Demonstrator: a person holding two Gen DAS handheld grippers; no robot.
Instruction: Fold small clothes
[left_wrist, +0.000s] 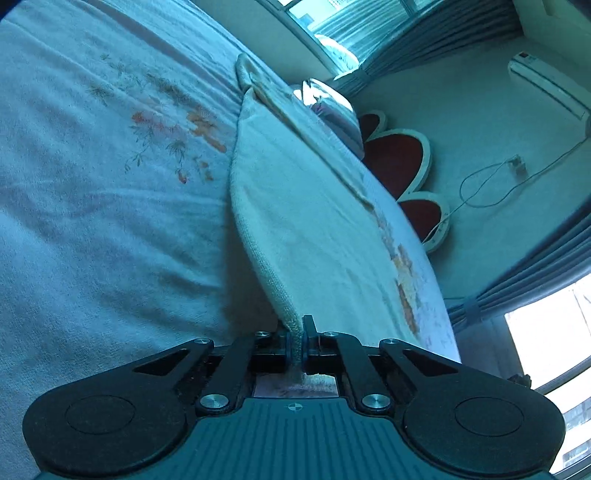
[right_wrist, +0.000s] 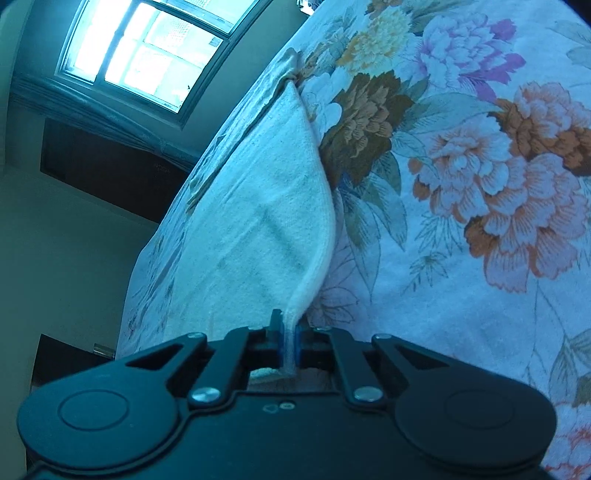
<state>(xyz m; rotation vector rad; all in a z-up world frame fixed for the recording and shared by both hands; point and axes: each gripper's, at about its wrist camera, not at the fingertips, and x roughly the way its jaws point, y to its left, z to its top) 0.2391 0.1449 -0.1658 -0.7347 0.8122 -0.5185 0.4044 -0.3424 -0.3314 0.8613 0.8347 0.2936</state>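
A small pale knitted cloth (left_wrist: 306, 221) is lifted off the floral bedspread (left_wrist: 92, 184) and hangs stretched from my left gripper (left_wrist: 295, 345), which is shut on its near edge. In the right wrist view the same white cloth (right_wrist: 266, 206) runs up from my right gripper (right_wrist: 290, 343), which is shut on its hemmed edge. The cloth's far end rests on the bedspread (right_wrist: 461, 184). The pinched corners are hidden between the jaws.
The bed with its flowered cover fills most of both views. A red-and-white scalloped headboard (left_wrist: 399, 155) and a wall air conditioner (left_wrist: 546, 81) are at the right. A window (right_wrist: 147, 48) and dark furniture (right_wrist: 110, 170) lie left of the bed.
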